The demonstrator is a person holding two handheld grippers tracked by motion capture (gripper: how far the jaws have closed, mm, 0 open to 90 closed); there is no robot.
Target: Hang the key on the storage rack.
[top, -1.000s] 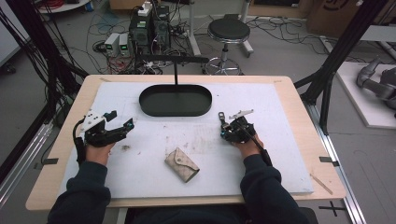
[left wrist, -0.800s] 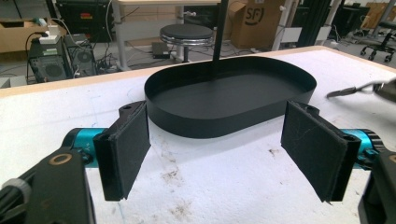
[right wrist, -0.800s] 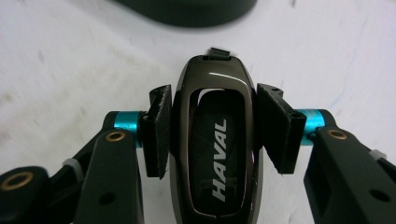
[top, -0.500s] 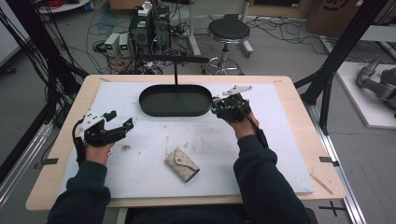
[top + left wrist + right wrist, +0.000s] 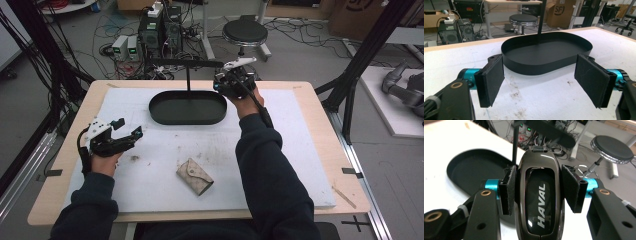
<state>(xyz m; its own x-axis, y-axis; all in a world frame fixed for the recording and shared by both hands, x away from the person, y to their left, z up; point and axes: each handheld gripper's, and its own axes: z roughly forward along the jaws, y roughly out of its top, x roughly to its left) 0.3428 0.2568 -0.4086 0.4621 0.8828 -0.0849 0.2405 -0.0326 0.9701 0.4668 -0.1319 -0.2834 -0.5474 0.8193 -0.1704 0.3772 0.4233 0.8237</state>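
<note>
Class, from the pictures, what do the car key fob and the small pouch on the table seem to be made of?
Dark glossy HAVAL key fob: probably polished plastic, since it shows sharp bright reflections. Small beige flap pouch: leather or leather-like fabric, matte, with a folded envelope flap; the look leaves it open which.

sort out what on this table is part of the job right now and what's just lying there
In the job:
- car key fob, clamped in the right gripper
- black oval tray with its upright stand, beside which that gripper is raised

Lying about:
- beige key pouch, flat on the white mat, untouched
- left gripper, open, holding nothing
</note>
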